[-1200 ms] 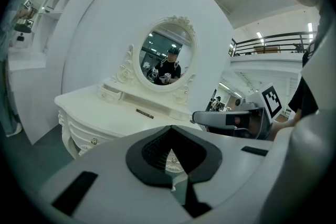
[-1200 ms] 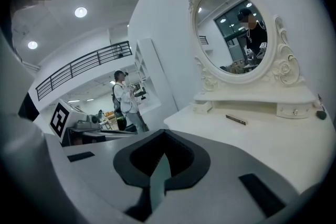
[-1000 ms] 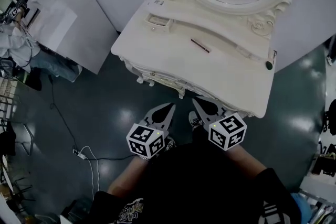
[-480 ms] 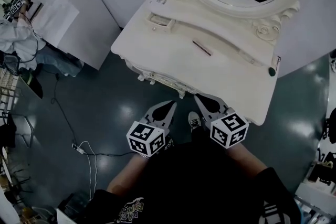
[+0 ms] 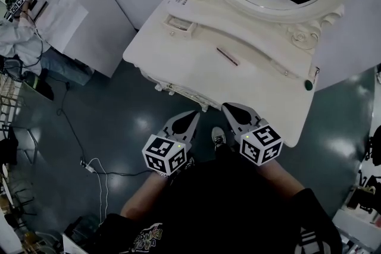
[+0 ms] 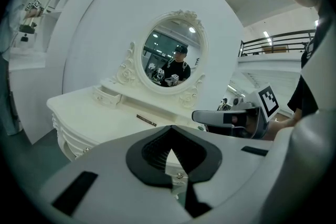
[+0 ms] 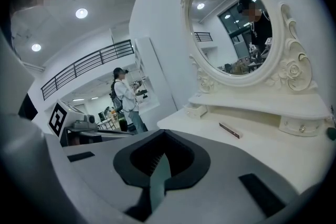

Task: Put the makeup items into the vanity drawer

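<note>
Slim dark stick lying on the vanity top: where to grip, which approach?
Grip the stick at its middle, jaws across its narrow width, coming down from above. It lies flat on the vanity top, long and thin, with bare surface on both sides.

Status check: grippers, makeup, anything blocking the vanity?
Left gripper and right gripper shut, empty. Makeup stick lies on vanity top, untouched. Nothing in the way.

Left gripper (image 5: pixel 193 114) and right gripper (image 5: pixel 228 107) point toward the vanity (image 5: pixel 196 65).
</note>
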